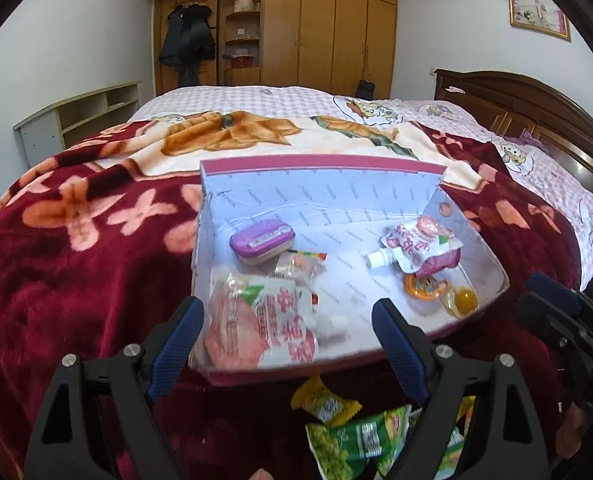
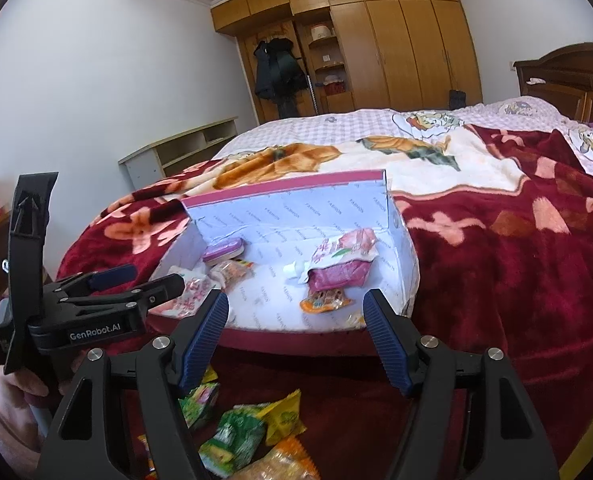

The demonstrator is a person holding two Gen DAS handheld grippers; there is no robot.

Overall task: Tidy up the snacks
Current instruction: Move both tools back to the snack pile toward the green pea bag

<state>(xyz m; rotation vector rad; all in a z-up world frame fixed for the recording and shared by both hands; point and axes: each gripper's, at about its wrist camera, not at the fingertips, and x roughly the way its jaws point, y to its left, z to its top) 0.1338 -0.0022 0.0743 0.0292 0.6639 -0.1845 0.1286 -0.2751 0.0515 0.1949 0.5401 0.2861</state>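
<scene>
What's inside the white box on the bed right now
Inside the box: a purple tin, two pink spout pouches, an orange jelly cup and small wrapped sweets. Anything beneath the pouches is hidden.

Bed (image 1: 264,94) with pink checked cartoon-print sheet, dark wooden headboard (image 1: 536,112) at right. Red floral plush blanket (image 1: 76,248) spread over near part of bed, cream panel with orange flowers at centre. Open shallow cardboard box (image 1: 320,188) rests on blanket. Loose snack packets on blanket just in front of box: yellow packet (image 1: 322,402), green packets (image 1: 356,440).
</scene>
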